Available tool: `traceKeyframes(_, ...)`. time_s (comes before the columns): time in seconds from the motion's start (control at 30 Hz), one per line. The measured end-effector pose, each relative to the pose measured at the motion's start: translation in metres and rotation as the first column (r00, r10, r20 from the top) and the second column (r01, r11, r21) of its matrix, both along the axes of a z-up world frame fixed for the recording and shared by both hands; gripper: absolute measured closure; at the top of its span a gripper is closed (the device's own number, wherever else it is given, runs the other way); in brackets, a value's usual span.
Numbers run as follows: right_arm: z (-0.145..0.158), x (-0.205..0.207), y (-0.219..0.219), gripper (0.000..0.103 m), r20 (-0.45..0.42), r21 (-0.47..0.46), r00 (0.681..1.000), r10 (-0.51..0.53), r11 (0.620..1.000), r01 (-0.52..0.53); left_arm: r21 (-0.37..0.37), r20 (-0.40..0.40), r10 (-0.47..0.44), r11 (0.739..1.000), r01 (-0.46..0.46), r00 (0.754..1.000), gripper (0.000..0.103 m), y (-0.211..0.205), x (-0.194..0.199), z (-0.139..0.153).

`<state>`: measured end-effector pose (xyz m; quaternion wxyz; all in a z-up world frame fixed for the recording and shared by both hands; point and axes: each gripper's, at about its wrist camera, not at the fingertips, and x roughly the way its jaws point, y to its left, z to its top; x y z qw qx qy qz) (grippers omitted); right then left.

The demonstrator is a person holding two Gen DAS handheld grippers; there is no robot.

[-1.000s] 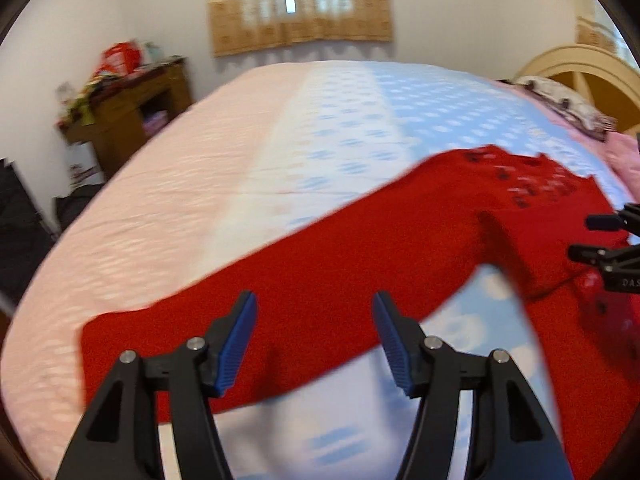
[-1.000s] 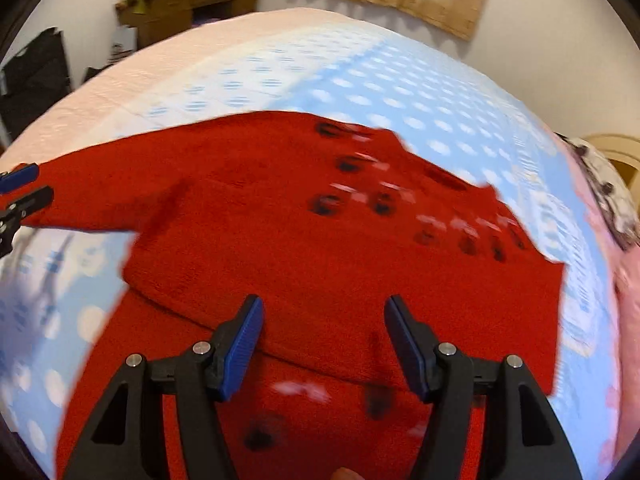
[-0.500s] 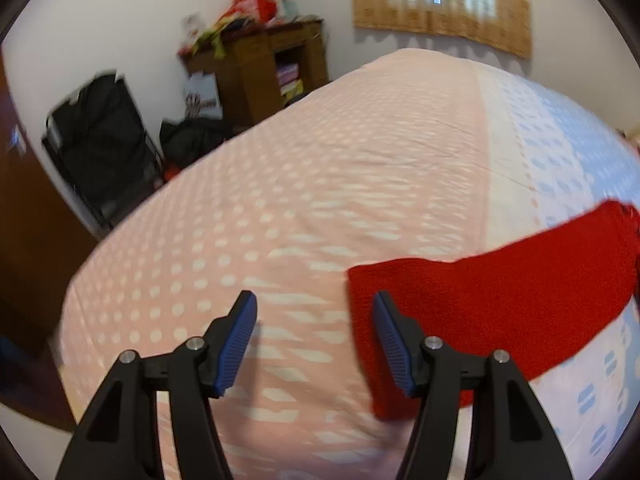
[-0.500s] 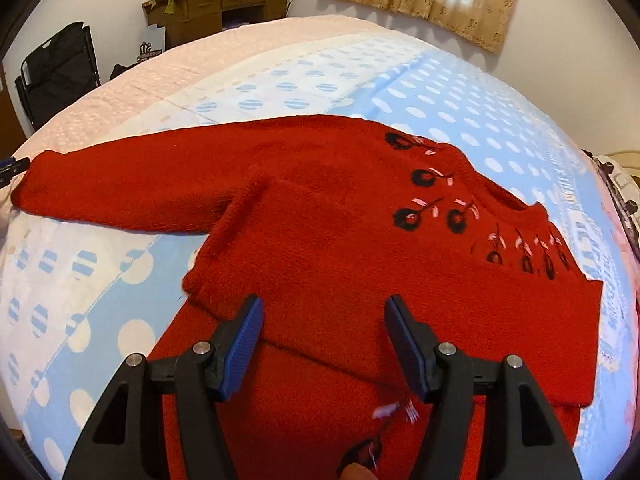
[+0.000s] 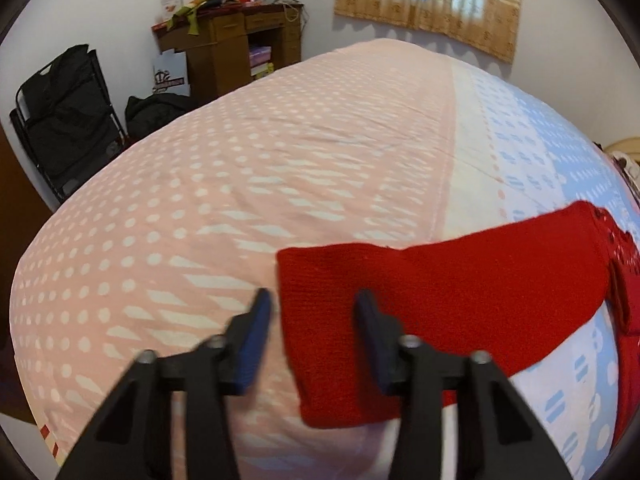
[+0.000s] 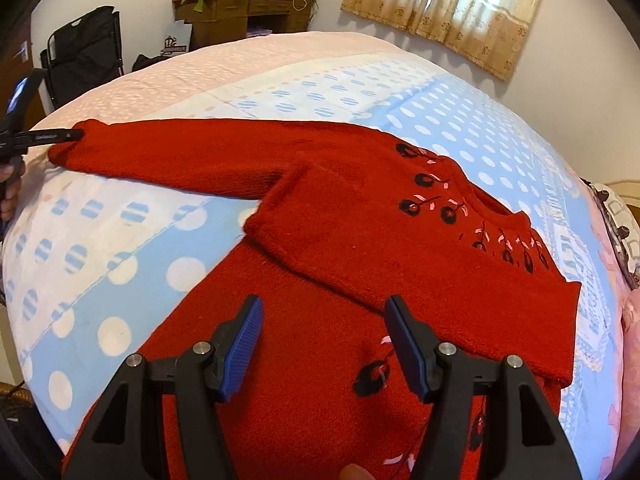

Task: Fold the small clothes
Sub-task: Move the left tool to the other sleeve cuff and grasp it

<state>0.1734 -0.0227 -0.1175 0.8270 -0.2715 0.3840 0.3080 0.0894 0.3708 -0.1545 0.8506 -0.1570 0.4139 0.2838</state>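
- The left tongs [image 5: 310, 312] straddle the cuff [image 5: 320, 344] of a red sweater's outstretched sleeve [image 5: 460, 292]; the jaws have just been closing, the cuff's corner lies between them, and the pads do not appear to press it yet.
- The likely aim is to pinch that cuff so the sleeve can be folded in over the body.
- The right tongs [image 6: 324, 340] hang over the sweater [image 6: 328, 360] near its middle, jaws well apart and holding nothing, seemingly ready to steady the knit or take the next fold.
- The sweater lies flat on the bed [image 6: 120, 248], one sleeve already laid across the chest, the other stretched out toward the pink side of the cover.
- Beyond stand a cluttered desk [image 5: 236, 44], a black folding chair [image 5: 64, 116] and a curtained window [image 5: 432, 0].
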Motion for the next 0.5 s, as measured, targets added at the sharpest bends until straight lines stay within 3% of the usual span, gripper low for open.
traceKeyframes(0.07,-0.001,-0.003,-0.002,0.039,-0.002,0.003,1.0,0.0,1.0,0.0,-0.006,0.004,-0.014,1.0,0.014,1.0,0.088,0.001,0.002,-0.001)
traceKeyframes(0.27,0.002,-0.008,-0.011,0.039,-0.009,0.023,1.0,-0.009,1.0,0.009,-0.011,0.026,-0.03,0.999,0.031,0.999,0.092,-0.006,0.001,0.01)
traceKeyframes(0.5,0.005,-0.01,-0.022,0.039,-0.01,0.031,1.0,-0.019,0.999,0.02,-0.085,0.129,-0.007,0.996,0.018,0.992,0.092,-0.003,-0.005,0.038)
